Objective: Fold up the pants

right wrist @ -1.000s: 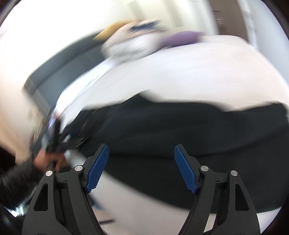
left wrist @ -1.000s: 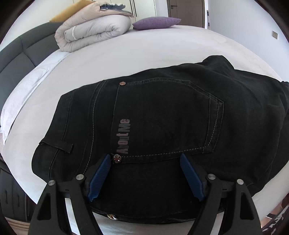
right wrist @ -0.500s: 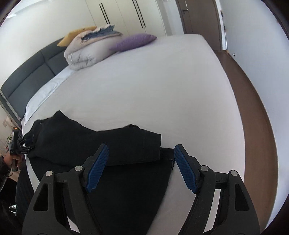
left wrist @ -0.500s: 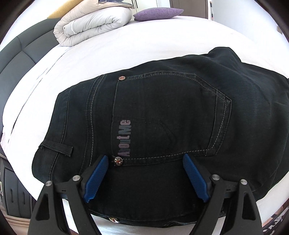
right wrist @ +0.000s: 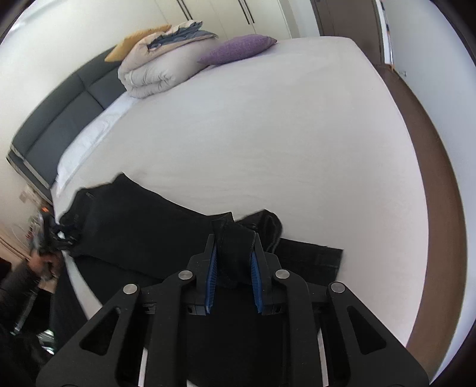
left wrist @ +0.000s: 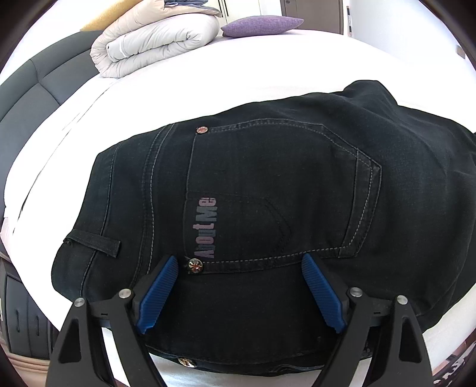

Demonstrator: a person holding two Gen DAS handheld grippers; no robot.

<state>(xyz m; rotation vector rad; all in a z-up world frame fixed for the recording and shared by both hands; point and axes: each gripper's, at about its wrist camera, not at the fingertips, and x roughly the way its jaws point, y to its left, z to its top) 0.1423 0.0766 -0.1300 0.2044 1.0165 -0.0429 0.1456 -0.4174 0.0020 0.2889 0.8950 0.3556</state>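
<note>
Black jeans (left wrist: 267, 178) lie flat on the white bed, back pocket and an "About Me" label facing up. My left gripper (left wrist: 238, 259) hovers open over the waist end, its blue pads (left wrist: 157, 294) astride the pocket's lower corner and pressing on nothing. In the right wrist view the pants (right wrist: 134, 223) stretch from the left toward the middle. My right gripper (right wrist: 234, 238) is at the leg end. Its jaws are closing, with a bunched fold of black fabric (right wrist: 235, 256) pinched between the pads. A hand (right wrist: 44, 262) holds the other gripper at the far left.
A folded beige duvet (left wrist: 154, 38) and a purple pillow (left wrist: 261, 25) sit at the head of the bed by the dark headboard (left wrist: 29, 89). White sheet (right wrist: 267, 134) spreads beyond the pants. Brown floor (right wrist: 431, 178) borders the bed's right side.
The right gripper swept along the pants to the leg end and its jaws came together on the fabric. The left gripper stayed over the waist, jaws slightly wider.
</note>
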